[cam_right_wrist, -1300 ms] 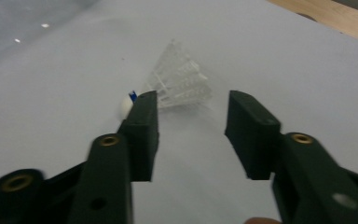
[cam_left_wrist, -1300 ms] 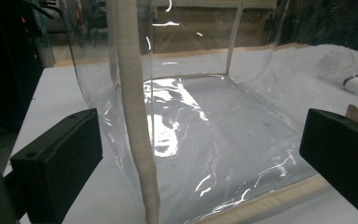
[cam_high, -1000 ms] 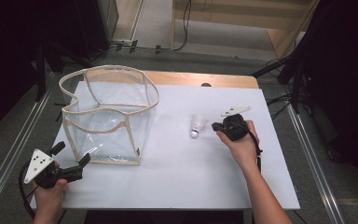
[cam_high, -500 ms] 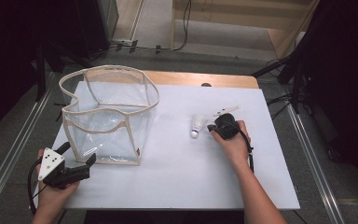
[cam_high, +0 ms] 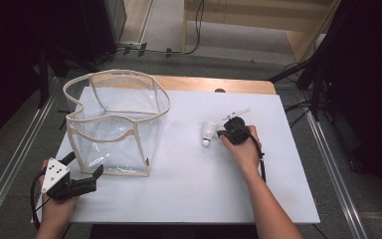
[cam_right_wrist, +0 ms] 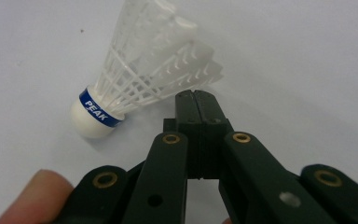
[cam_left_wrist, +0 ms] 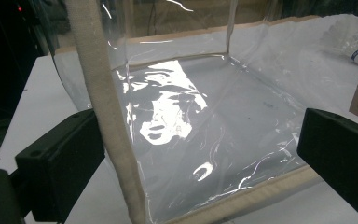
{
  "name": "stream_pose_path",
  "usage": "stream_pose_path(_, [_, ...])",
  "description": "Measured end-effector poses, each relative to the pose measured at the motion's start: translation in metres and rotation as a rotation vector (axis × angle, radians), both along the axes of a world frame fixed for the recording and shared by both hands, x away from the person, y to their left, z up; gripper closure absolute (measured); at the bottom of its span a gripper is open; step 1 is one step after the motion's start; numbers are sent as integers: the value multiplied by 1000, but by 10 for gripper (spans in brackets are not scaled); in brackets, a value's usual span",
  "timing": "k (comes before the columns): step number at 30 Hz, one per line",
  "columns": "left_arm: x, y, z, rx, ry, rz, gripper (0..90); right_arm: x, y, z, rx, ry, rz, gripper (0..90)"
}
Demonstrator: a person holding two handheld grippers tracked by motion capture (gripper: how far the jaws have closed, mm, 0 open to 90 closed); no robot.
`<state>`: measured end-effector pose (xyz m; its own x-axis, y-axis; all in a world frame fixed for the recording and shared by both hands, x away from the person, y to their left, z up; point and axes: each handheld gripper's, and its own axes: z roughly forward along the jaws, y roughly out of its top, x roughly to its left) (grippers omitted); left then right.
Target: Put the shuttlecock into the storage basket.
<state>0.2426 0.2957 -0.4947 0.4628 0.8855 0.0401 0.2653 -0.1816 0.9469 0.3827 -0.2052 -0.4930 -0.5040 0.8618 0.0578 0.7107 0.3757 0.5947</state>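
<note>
The shuttlecock (cam_right_wrist: 135, 79) lies on the white worktop (cam_high: 189, 189), just beside the right tongs (cam_right_wrist: 196, 109), which are pressed together and hold nothing. It looks very light and easy to crush, so grip the round cork tip. The left tongs (cam_left_wrist: 205, 163) are wide by the clear bag (cam_high: 117, 124).

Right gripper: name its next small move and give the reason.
Probably open the jaws. The right gripper is shut on nothing, its tips beside the feather skirt of the shuttlecock, which lies on the white table. Open, it could straddle the skirt and grip it.
</note>
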Motion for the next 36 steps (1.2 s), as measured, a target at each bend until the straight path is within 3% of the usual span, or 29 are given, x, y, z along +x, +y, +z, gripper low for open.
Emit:
stream_pose_path(18, [-2,-1,-1,15,-13,7,10,7,39,3,8,-24,86,866])
stream_pose_path(27, [-2,-1,-1,12,-13,1,10,6,45,4,4,-38,114,839])
stream_pose_path(30, [-2,0,-1,10,-12,-1,10,3,42,10,13,-53,117,722])
stream_pose_path(32, [-2,0,-1,5,-13,-3,11,1,40,15,41,-53,125,594])
stream_pose_path(33, [-2,0,-1,4,-13,-3,11,1,40,15,41,-53,125,594])
stream_pose_path(34, [-2,0,-1,4,-14,-3,10,-2,40,19,59,-40,152,449])
stream_pose_path(36, [-2,0,-1,4,-13,-3,10,-5,41,22,70,-40,160,320])
